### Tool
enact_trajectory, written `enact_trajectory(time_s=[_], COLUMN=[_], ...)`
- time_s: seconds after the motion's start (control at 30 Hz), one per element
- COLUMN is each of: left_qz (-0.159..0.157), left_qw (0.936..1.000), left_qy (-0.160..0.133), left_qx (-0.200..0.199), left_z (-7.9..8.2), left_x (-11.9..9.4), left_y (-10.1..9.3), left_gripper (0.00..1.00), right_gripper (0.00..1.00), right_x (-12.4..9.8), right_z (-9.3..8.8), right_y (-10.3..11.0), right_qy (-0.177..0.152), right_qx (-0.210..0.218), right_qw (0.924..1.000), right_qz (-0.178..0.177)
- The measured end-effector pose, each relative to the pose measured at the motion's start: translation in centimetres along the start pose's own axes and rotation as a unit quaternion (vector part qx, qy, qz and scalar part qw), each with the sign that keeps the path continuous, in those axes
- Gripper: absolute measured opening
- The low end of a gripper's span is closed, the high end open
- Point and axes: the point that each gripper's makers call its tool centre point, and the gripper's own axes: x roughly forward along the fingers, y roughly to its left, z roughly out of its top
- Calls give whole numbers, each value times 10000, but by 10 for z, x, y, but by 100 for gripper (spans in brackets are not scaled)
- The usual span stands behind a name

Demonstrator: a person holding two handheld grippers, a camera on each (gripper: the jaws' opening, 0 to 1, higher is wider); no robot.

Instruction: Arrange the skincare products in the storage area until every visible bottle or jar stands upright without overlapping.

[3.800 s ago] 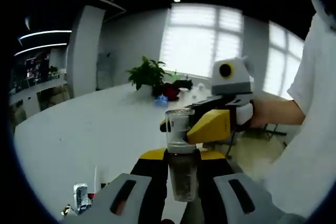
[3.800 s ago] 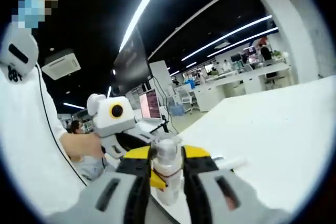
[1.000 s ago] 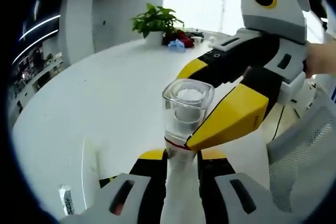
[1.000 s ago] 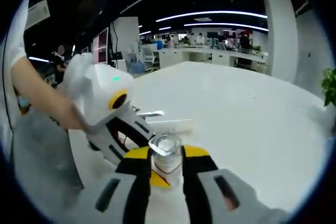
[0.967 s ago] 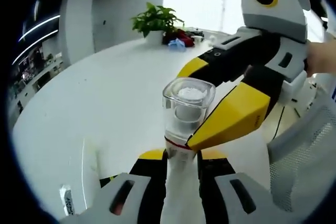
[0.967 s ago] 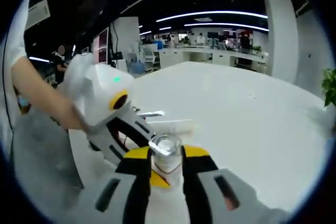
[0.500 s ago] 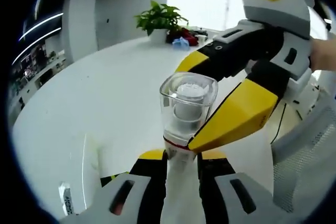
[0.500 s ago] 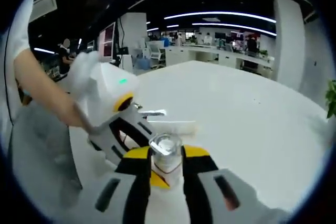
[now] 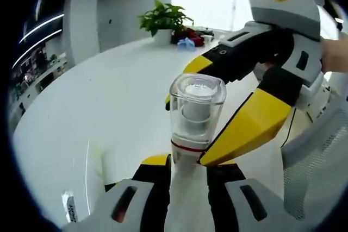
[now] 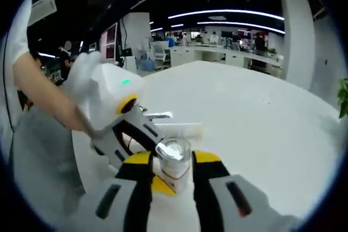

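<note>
1. In the left gripper view, the left gripper (image 9: 185, 175) rises from 6 o'clock with its yellow-tipped jaws close on either side of the lower body of a bottle (image 9: 194, 115), which it appears to grip.
2. The bottle stands roughly upright in that view, with a clear squarish cap over a white inner top and a thin red band below the cap.
3. The right gripper (image 9: 217, 112) comes in from 2 o'clock in the left gripper view; one yellow jaw lies beside the bottle at 4 o'clock and the other shows behind it at about 1 o'clock, so its jaws bracket the cap region. Whether they press on the bottle cannot be told.
4. In the right gripper view, the right gripper (image 10: 173, 169) has its jaws set narrowly apart on both sides of the bottle (image 10: 174, 158), whose clear cap sits between the yellow tips.
5. The left gripper (image 10: 138, 139) enters that view from 9 o'clock, held by a person's hand (image 10: 81, 77), and reaches under the bottle.
6. A white table (image 9: 109, 96) spreads behind, with a potted plant (image 9: 160, 17) at its far edge near 12 o'clock.
</note>
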Motion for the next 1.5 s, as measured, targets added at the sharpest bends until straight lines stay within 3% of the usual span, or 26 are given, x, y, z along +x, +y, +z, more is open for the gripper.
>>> enact_trajectory(time_s=[0.33, 0.6, 1.2, 1.5], left_qz=[-66, -14, 269, 478], left_qw=[9999, 9998, 9991, 9970], left_qy=[12, 201, 128, 89], left_qx=[100, 48, -294, -604], left_z=[1, -7, -19, -28], left_x=[-1, -10, -56, -86], left_y=[2, 6, 3, -4], left_gripper=[26, 39, 53, 61], right_gripper=[34, 42, 62, 74], right_x=[-5, -12, -37, -50], right_z=[-2, -8, -24, -22], right_y=[-4, -3, 14, 23], right_qy=[-37, 16, 242, 145], right_qx=[178, 297, 469, 353], right_qw=[9998, 9993, 9978, 9978], right_qz=[-125, -244, -411, -537])
